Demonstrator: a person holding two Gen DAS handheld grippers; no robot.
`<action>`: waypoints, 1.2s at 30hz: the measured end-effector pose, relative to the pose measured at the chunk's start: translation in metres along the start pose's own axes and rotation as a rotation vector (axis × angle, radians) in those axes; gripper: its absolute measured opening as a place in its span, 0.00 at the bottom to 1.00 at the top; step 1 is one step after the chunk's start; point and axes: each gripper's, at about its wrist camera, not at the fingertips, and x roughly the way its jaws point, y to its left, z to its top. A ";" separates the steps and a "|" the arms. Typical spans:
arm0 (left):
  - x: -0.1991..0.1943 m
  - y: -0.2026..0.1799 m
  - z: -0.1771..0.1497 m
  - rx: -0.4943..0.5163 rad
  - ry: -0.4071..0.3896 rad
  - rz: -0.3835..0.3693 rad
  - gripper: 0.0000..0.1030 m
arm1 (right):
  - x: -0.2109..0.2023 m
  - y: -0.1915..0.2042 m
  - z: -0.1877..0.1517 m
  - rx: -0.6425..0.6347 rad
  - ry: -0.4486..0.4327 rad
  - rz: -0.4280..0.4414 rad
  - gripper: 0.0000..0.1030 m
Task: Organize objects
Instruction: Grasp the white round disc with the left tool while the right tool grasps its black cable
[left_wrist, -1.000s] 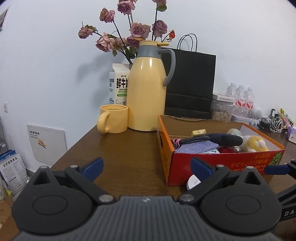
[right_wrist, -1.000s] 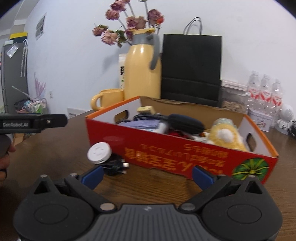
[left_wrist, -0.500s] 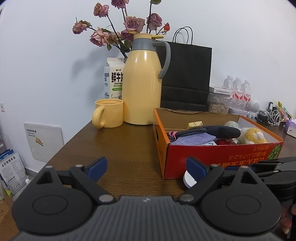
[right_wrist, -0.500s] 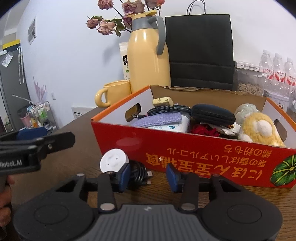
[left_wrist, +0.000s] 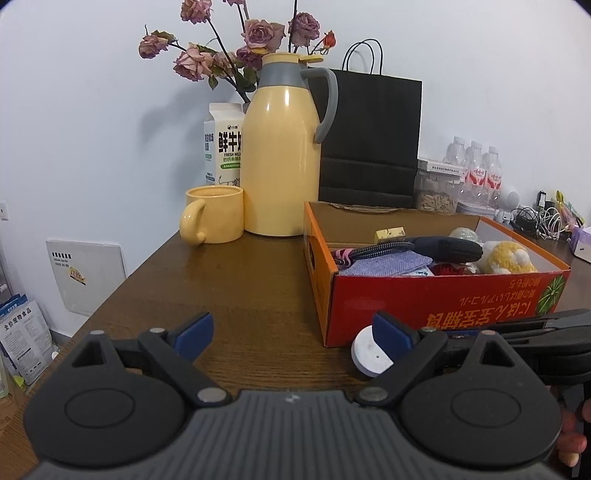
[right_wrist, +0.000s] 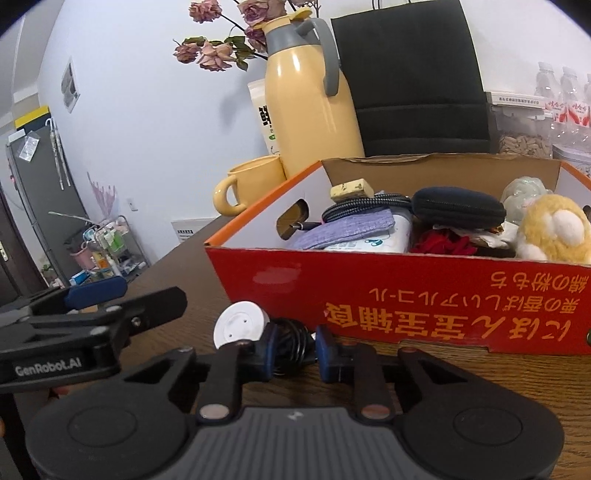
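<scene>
right gripper (right_wrist: 291, 349): jaws closing on the coiled black cable (right_wrist: 291, 338) of a round white plastic charger puck (right_wrist: 240, 328), pads just at the coil | left gripper (left_wrist: 291, 332): jaws wide, nothing between them | charger on brown wooden tabletop (left_wrist: 229, 288), just before the red-and-orange cardboard box (right_wrist: 388, 288) of soft oddments

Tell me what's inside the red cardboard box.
In the red box: black pouch, yellow plush toy, purple cloth, braided cord, something red. Whatever lies underneath is covered.
</scene>
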 end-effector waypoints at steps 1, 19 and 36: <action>0.001 0.000 0.000 0.001 0.004 -0.002 0.92 | 0.000 0.000 0.000 0.000 0.000 0.000 0.20; -0.003 -0.044 -0.015 0.163 0.020 -0.234 0.78 | -0.036 -0.018 -0.015 -0.019 0.010 0.008 0.19; 0.003 -0.107 -0.029 0.392 0.081 -0.275 0.46 | -0.057 -0.048 -0.023 0.011 0.021 0.045 0.19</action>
